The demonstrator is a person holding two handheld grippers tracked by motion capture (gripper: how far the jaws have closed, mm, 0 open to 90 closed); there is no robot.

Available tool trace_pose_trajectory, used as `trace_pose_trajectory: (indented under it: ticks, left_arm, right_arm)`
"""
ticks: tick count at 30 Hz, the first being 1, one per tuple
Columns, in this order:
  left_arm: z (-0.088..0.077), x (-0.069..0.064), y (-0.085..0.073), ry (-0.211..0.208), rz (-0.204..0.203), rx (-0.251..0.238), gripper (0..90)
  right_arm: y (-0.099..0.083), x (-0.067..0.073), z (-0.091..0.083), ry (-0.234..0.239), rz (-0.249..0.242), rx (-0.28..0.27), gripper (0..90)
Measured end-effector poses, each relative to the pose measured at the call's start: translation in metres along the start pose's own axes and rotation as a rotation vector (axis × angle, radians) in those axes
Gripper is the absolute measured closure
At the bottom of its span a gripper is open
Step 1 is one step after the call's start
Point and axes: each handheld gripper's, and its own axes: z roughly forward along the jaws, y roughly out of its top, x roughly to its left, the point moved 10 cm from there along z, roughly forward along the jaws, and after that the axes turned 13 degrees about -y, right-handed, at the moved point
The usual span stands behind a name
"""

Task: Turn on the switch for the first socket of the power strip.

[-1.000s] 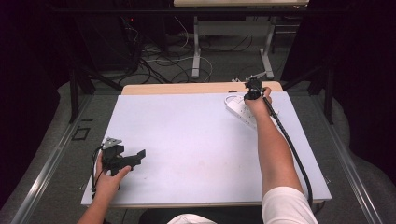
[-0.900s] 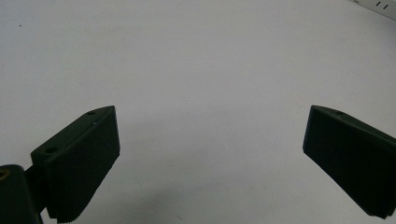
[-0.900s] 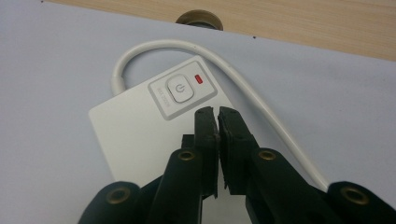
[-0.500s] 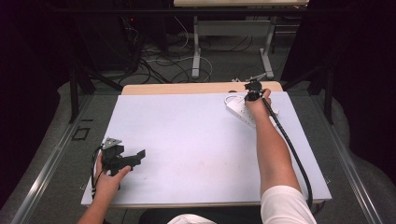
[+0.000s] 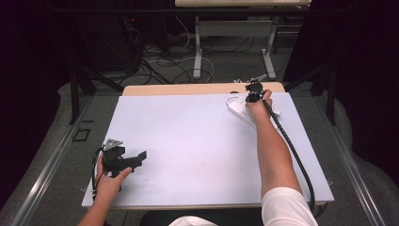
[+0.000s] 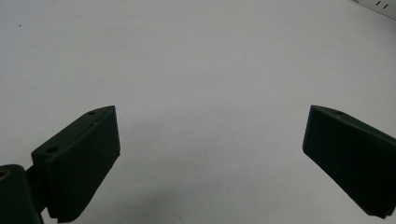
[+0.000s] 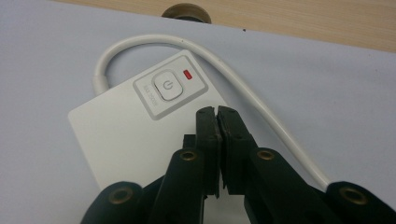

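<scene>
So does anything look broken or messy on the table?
Nothing stands out. The white power strip lies flat at the table's far right, its cord looping neatly behind it and a small red light glowing beside its button.

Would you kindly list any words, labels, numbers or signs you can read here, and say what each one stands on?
Power symbol, a circle with a stroke: on the white button of the power strip.
Small grey print left of that button: too blurred to read.
Red indicator beside it: no text.
</scene>
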Motion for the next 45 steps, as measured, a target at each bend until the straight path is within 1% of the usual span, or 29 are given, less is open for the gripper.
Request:
trace_pose_trajectory:
  ticks: [2,4,6,8,14,20,21,22,23,28,29,31,39,42,45]
  left_arm:
    - [0.0,0.0001,-0.0002,0.001,0.0,0.001,3.9]
    - [0.0002,0.0001,-0.0002,0.001,-0.002,0.001,3.9]
    - [0.0,0.0001,-0.0001,0.001,0.0,0.001,4.0]
    - [0.0,0.0001,0.0,0.001,-0.001,0.001,4.0]
    - [-0.0001,0.0,0.0,0.002,-0.004,-0.001,4.3]
    - [0.0,0.0001,-0.0001,0.002,-0.005,-0.001,4.4]
    - [-0.0001,0.0002,-0.0001,0.002,-0.005,-0.001,4.4]
    - [0.0004,0.0002,0.0003,0.002,-0.005,-0.008,4.5]
    - [0.0,0.0001,-0.0002,0.001,-0.005,0.001,4.5]
    - [0.0002,0.0001,-0.0002,0.003,-0.005,-0.001,4.4]
    - [0.0001,0.0002,-0.0002,0.003,-0.005,-0.001,4.5]
    - [-0.0002,0.0004,-0.0005,0.001,-0.001,0.002,4.5]
    - [0.0001,0.0,-0.0003,0.002,0.001,0.002,4.5]
    - [0.0003,0.0002,-0.0006,0.002,0.004,0.01,4.5]
    - [0.0021,-0.0006,0.0003,0.0,0.001,-0.003,4.5]
  right_arm:
    - [-0.0001,0.0004,-0.0001,0.002,0.001,0.0,87.7]
    - [-0.0004,-0.0001,-0.0003,-0.007,0.001,0.002,87.7]
    - [-0.0014,-0.0022,0.0,-0.023,-0.011,0.007,86.5]
    - [-0.0012,-0.0022,0.0005,-0.012,-0.003,0.003,86.2]
    - [-0.0019,-0.0024,0.0001,-0.019,-0.012,0.008,86.4]
    - [-0.0019,-0.0021,0.0002,0.001,-0.003,-0.003,89.4]
    - [-0.0021,-0.0022,0.0001,0.003,-0.003,-0.001,89.5]
    - [-0.002,-0.0011,-0.0003,0.01,0.006,0.0,89.9]
    - [-0.0021,-0.0011,-0.0004,0.013,0.009,0.002,90.0]
    - [-0.0024,-0.0009,0.0008,0.019,0.012,0.001,90.0]
    - [-0.0043,-0.001,0.0017,0.02,0.005,0.013,90.0]
    - [-0.0043,-0.0016,0.0017,0.029,0.019,0.012,90.0]
    - [-0.0045,-0.001,0.0015,0.025,0.016,0.007,90.0]
    - [-0.0045,-0.0013,0.0017,0.026,0.017,-0.004,90.0]
    - [-0.005,-0.0018,0.0013,0.026,0.021,-0.011,90.0]
